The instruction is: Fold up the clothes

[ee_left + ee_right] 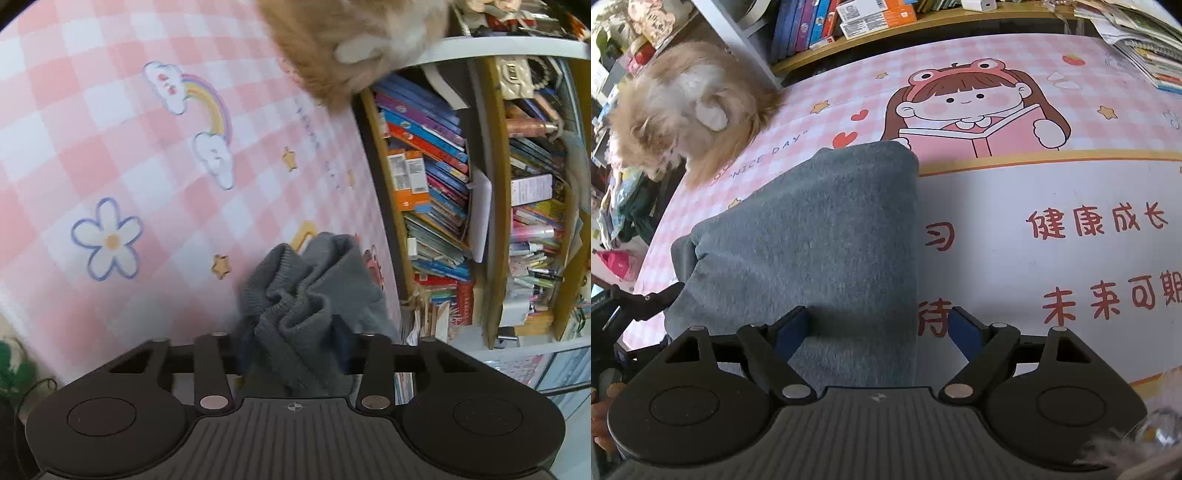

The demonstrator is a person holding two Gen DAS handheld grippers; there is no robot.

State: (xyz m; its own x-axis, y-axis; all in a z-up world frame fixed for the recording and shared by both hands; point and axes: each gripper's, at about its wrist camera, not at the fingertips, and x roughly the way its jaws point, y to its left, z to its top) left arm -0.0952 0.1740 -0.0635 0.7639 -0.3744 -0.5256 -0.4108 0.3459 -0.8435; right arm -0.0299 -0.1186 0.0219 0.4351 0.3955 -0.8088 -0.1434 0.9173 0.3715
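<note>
Left claw clenched on bunched grey sweater; right claw released over its fold. Next: lay the cuff flat.

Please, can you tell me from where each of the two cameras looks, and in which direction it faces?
Left wrist: sits on the left gripper, faces forward and slightly down across the pink checked table mat toward the bookshelf; its fingers pinch bunched grey garment.
Right wrist: sits on the right gripper, faces more steeply down onto the folded grey garment; its open jaws straddle the cloth edge, and the left gripper's tip shows at the left edge.
Shared: garment, mat, fluffy tan animal, bookshelf.
</note>
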